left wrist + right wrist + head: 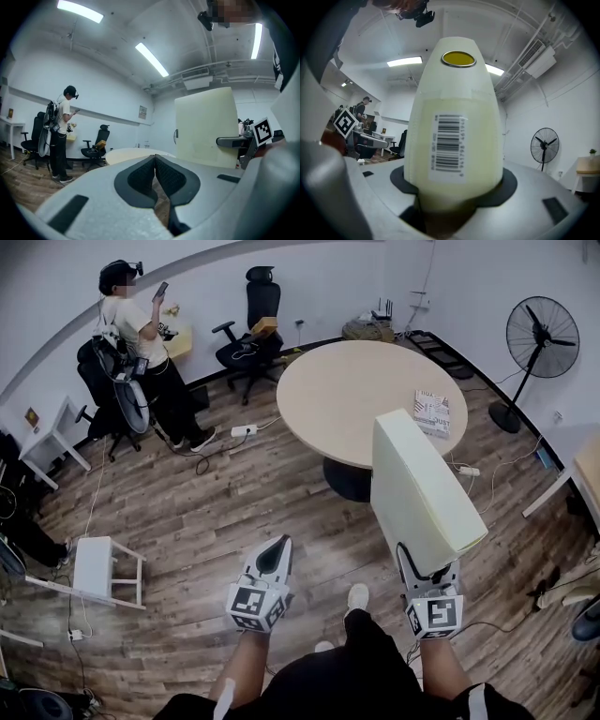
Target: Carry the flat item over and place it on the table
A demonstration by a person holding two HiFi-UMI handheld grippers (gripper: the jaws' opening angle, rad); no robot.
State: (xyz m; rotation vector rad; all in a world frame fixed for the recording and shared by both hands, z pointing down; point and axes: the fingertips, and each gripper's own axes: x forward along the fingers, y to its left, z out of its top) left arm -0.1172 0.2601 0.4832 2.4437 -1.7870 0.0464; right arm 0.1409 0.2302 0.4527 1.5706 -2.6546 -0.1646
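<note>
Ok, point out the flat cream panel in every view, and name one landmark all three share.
Head view: flat cream panel right of centre, standing up from the right gripper.
Left gripper view: panel right of centre, upright.
Right gripper view: panel at centre, edge-on between the jaws, barcode facing the camera.
Shared landmark: standing person, upper left there; at left in both gripper views.

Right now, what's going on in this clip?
The camera wearer holds a tool in each hand. The right tool is clamped on the lower edge of a pale yellow pad, held upright, short of the round table. The left tool is shut and empty. A small patterned box lies on the table. A bystander stands by the far wall.
</note>
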